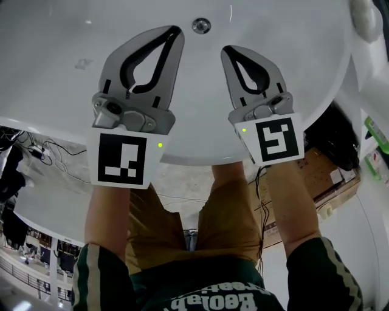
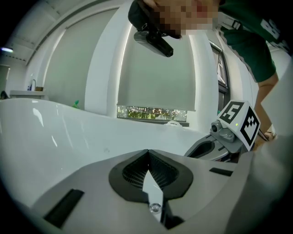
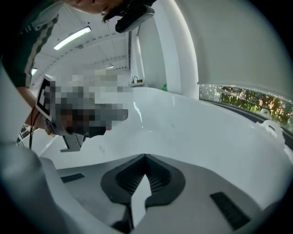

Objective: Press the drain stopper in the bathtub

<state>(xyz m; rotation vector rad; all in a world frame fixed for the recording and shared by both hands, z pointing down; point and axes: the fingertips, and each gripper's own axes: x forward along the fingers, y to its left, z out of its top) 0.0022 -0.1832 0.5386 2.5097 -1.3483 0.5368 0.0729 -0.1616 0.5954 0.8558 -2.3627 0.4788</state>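
The round chrome drain stopper (image 1: 201, 25) sits in the white bathtub (image 1: 55, 54), at the top of the head view. My left gripper (image 1: 176, 31) is held over the tub with its jaws shut and nothing between them; its tips are just left of the stopper and a little nearer to me. My right gripper (image 1: 225, 51) is also shut and empty, just right of the stopper and below it. The left gripper view shows the closed tips (image 2: 148, 151), and a small chrome round (image 2: 155, 208) shows low in the slit. The right gripper view shows only closed tips (image 3: 145, 156) over white tub wall.
The tub's front rim (image 1: 200, 159) curves in front of the person's legs. A cardboard box (image 1: 316, 176) and dark items lie on the floor to the right, and cables (image 1: 42, 149) to the left. A white fitting (image 1: 364, 18) sits at the far right corner. A window strip (image 2: 151, 113) runs behind the tub.
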